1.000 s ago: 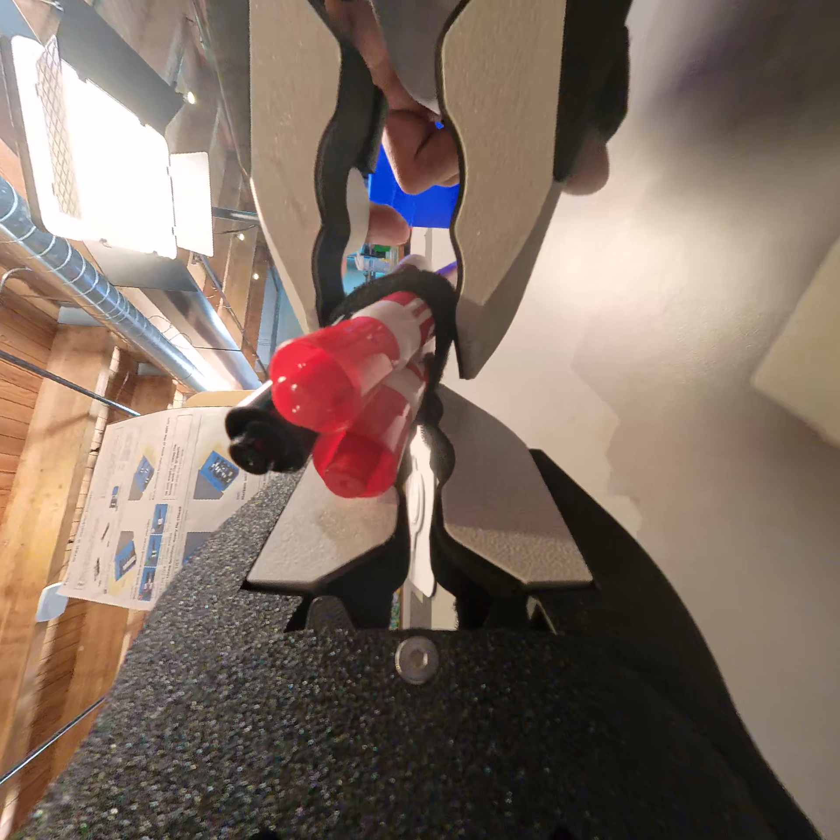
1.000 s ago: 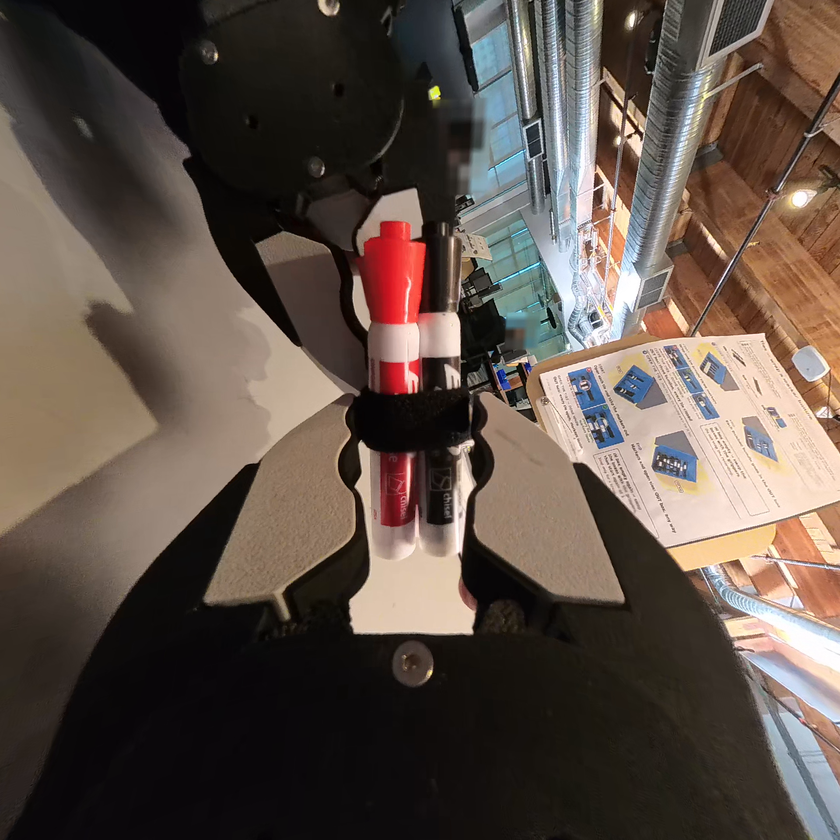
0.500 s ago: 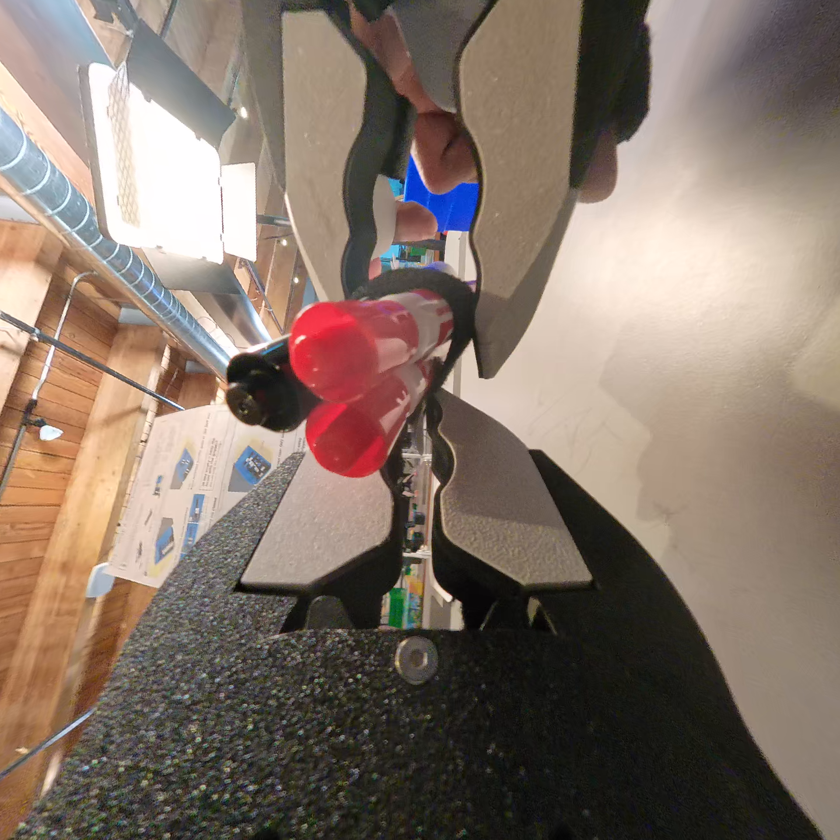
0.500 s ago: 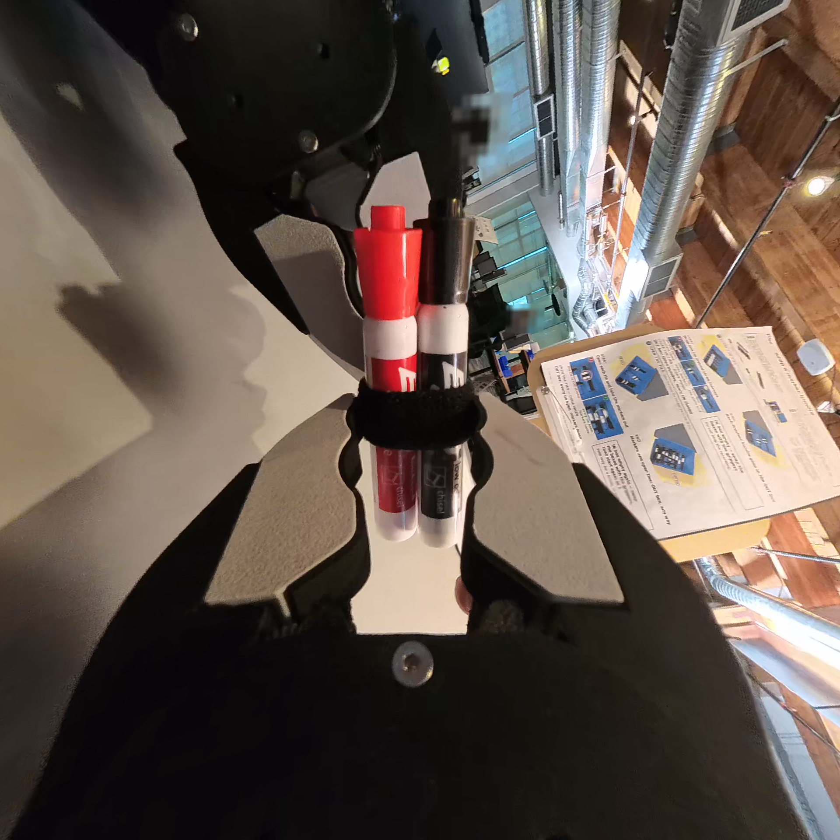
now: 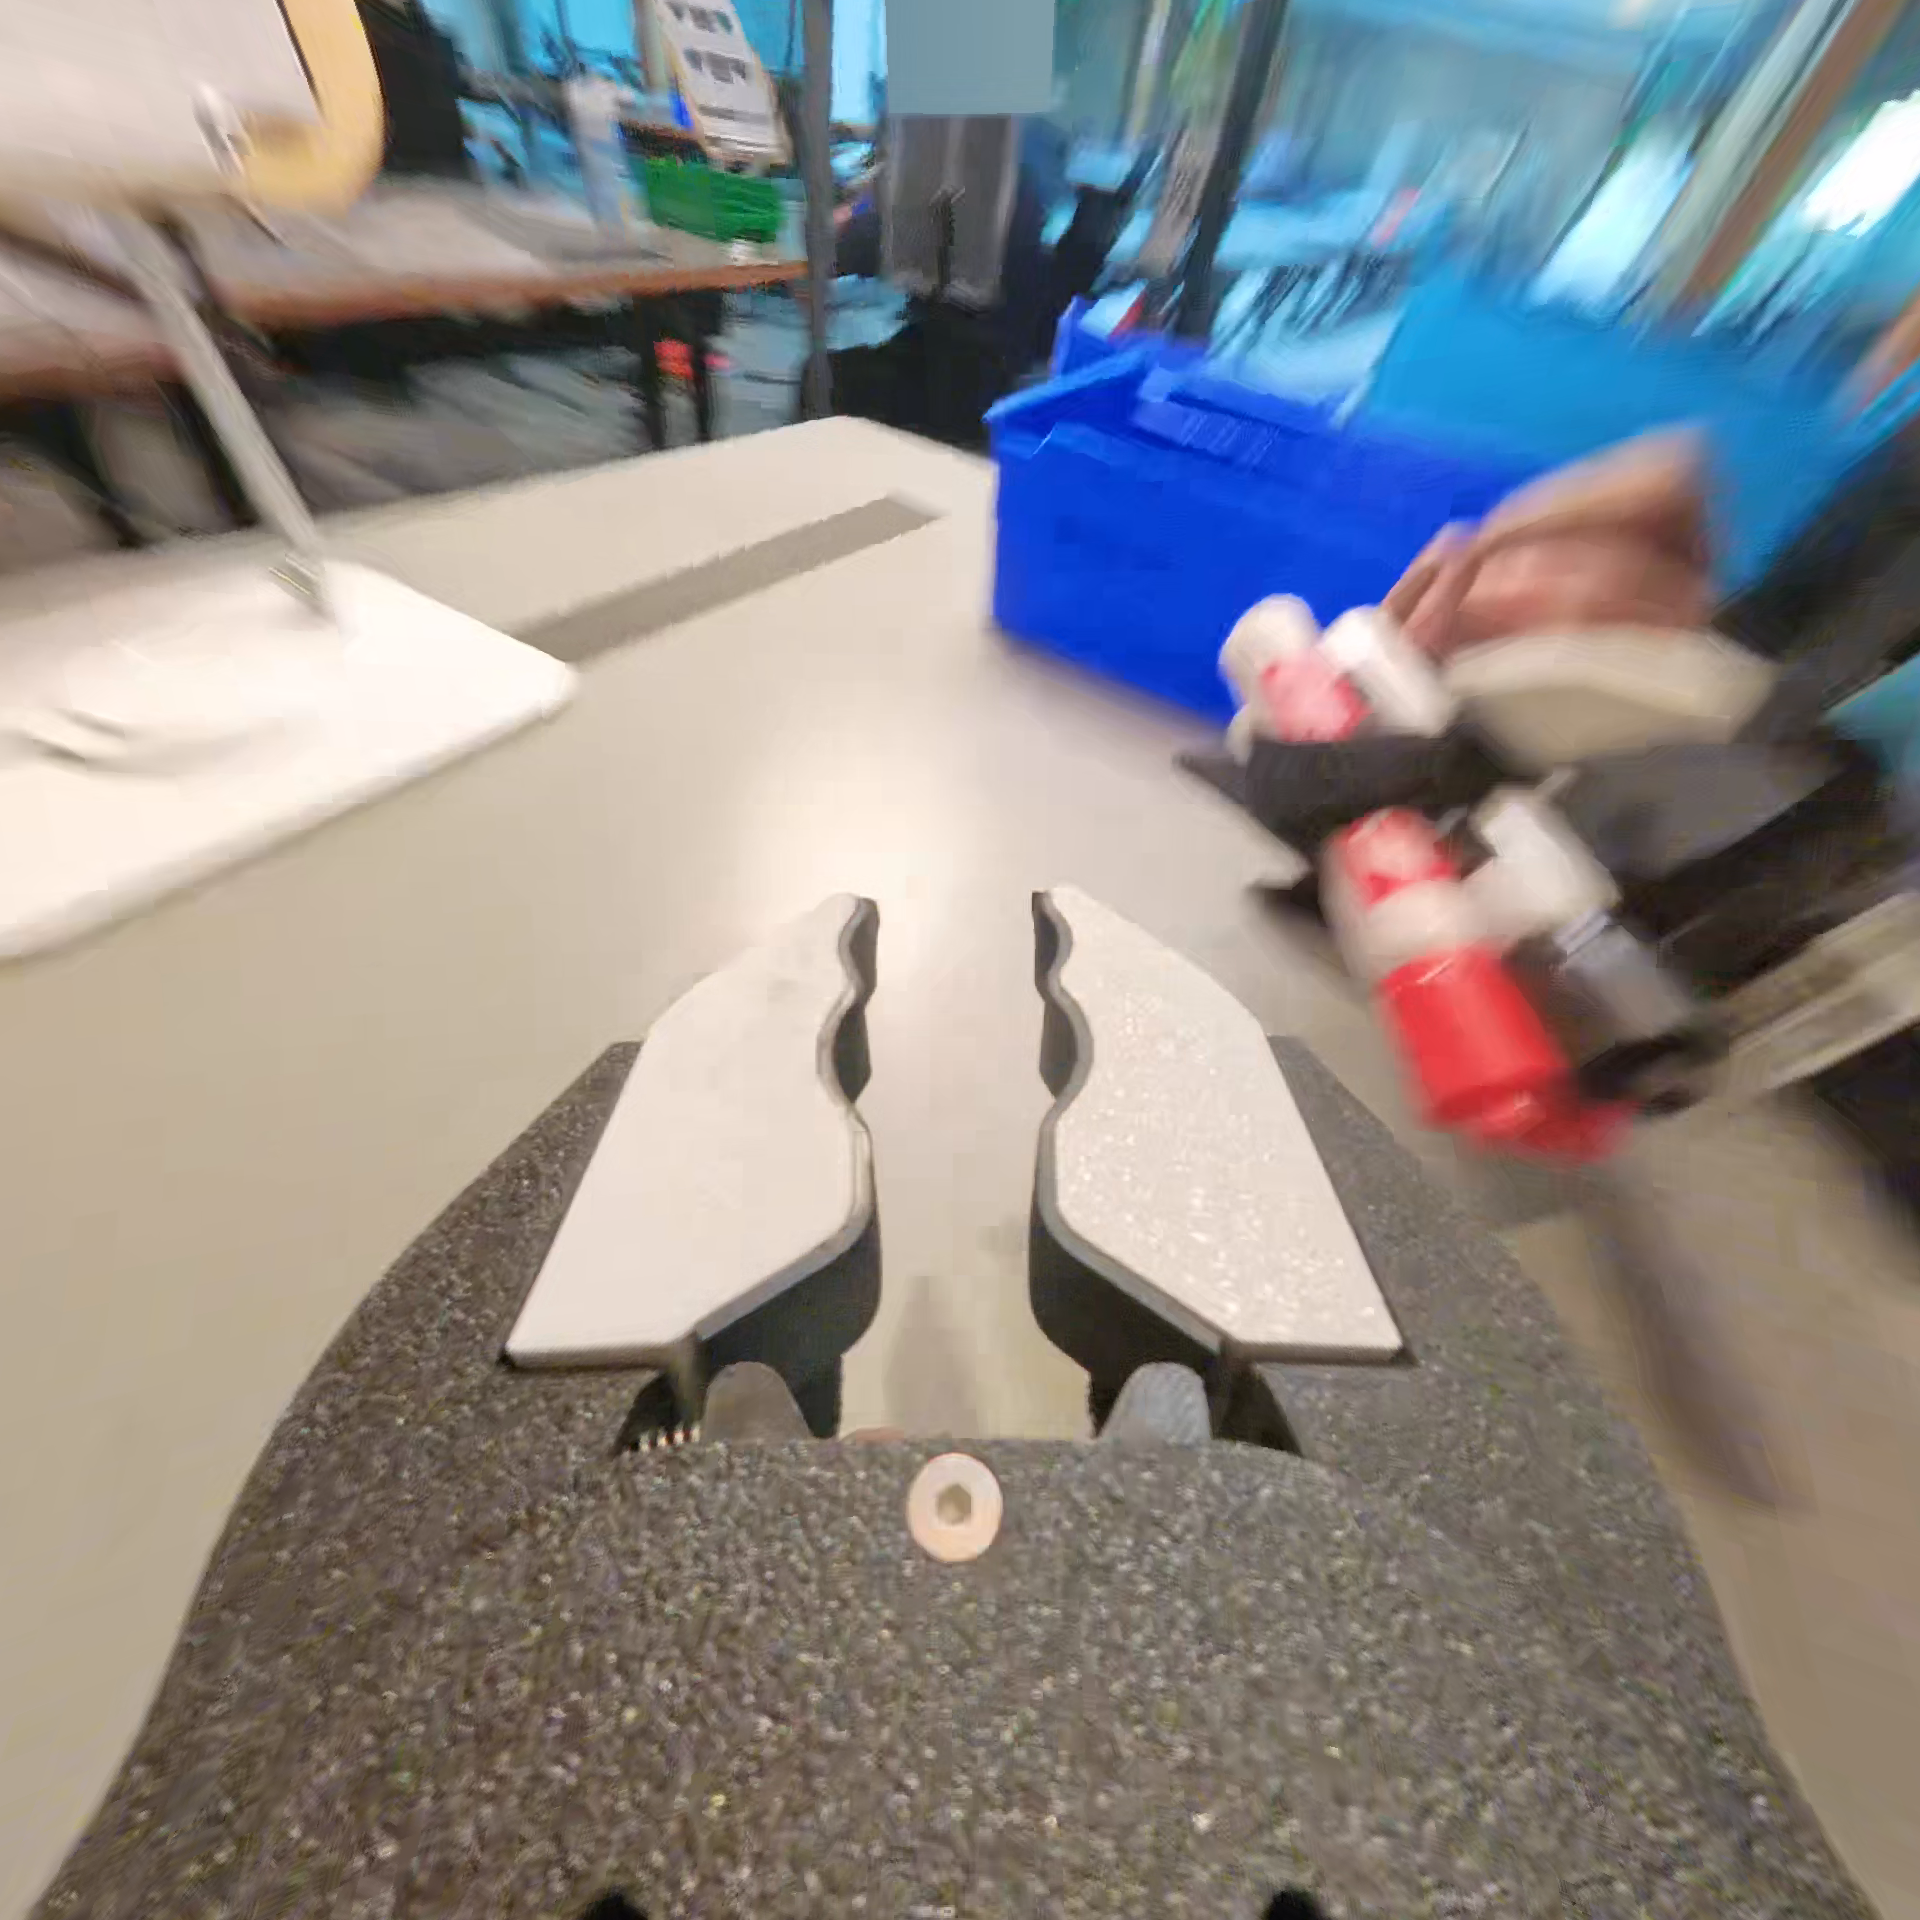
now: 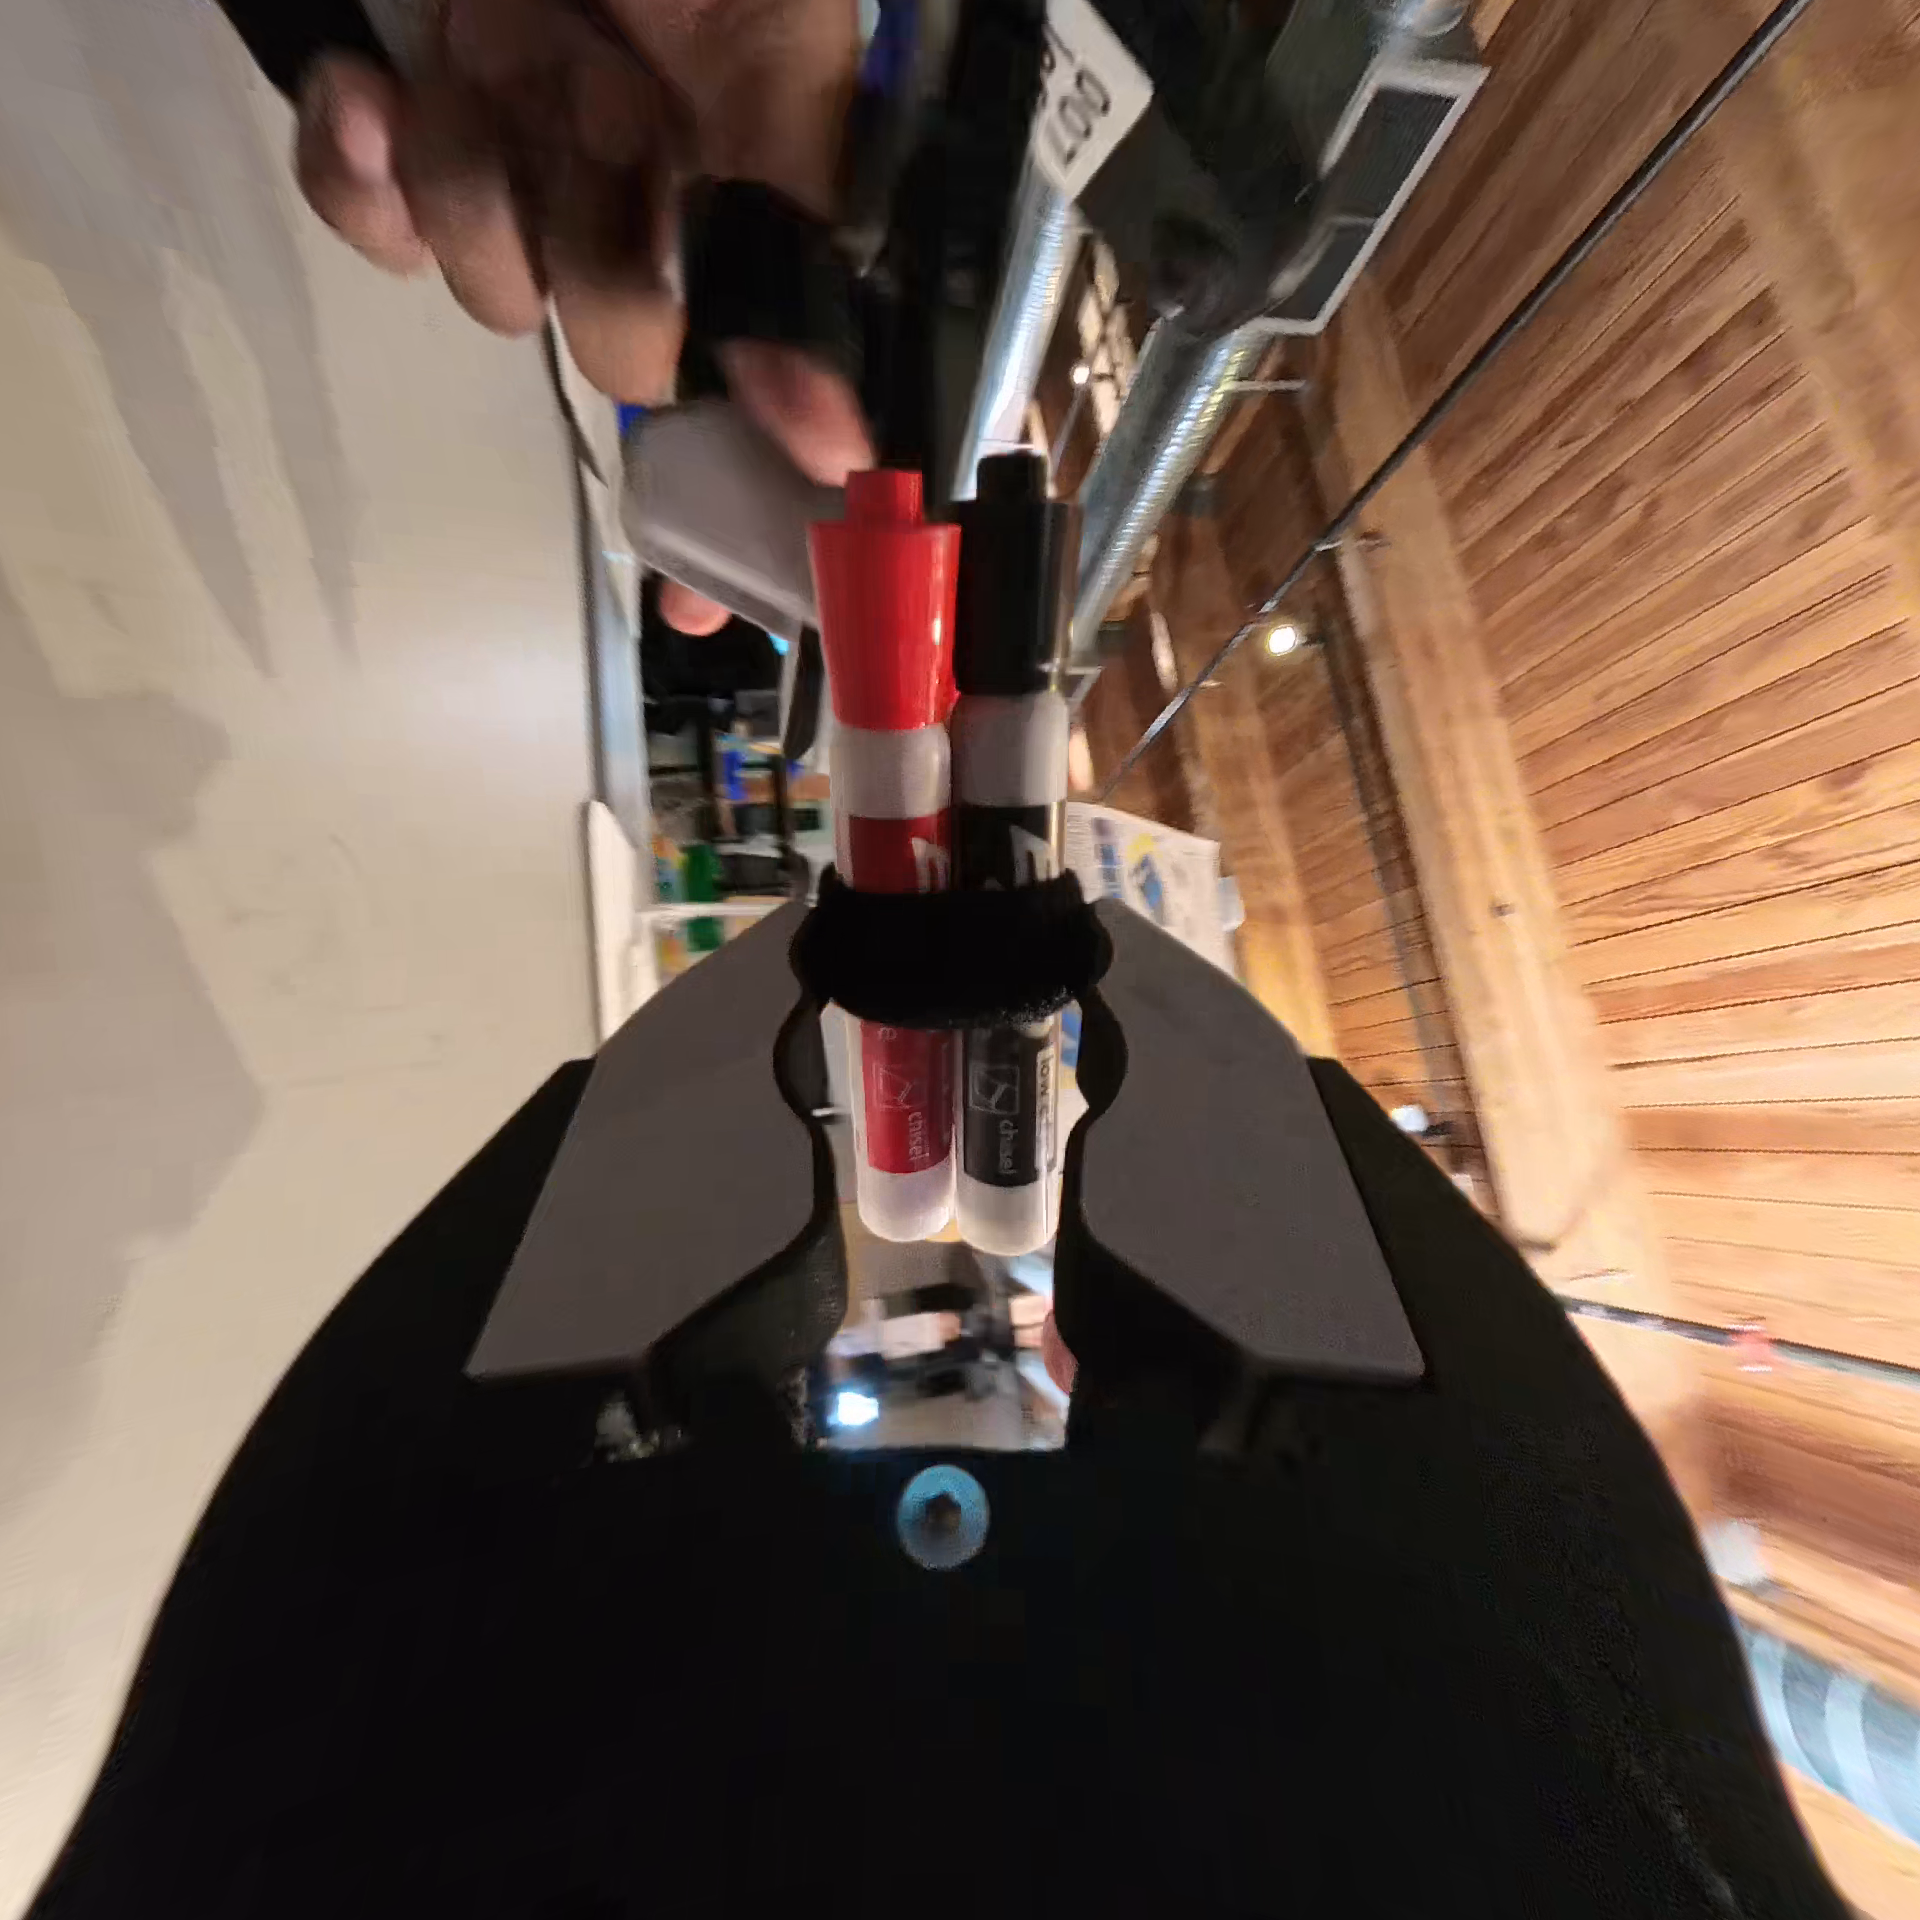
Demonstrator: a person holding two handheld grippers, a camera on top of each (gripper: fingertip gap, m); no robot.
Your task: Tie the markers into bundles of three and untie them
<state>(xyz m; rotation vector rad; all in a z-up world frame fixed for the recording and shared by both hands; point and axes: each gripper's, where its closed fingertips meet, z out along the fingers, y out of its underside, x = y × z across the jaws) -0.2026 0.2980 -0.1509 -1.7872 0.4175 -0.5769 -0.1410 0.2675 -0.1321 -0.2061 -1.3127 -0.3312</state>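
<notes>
The right gripper (image 6: pixel 951 966) is clamped on the bundle of markers (image 6: pixel 951 935), its two fingers pressing on either side of the black strap (image 6: pixel 948 956) that binds them. In the right wrist view only two markers can be made out, a red marker (image 6: pixel 896 831) and a black marker (image 6: pixel 1008 831) side by side with caps pointing away from the camera; whether a third lies behind them is hidden here. Past the caps a hand (image 6: pixel 582 177) and a grey gripper finger (image 6: pixel 717 540) are smeared by motion and partly cut off at the top edge. The left gripper (image 5: pixel 954 914) holds nothing: its jaws stand apart, with bare table (image 5: pixel 416 1039) showing through the gap. It hangs above the table, and whether it touches the surface cannot be told. In the left wrist view the bundle appears at the right side, blurred, held clear of the table near its right edge. A blue bin (image 5: pixel 1164 551) sits toward the far right corner, its right part lost in blur, and a white stand base (image 5: pixel 208 717) lies by the left edge, running out of frame. The room behind is too smeared to read.
</notes>
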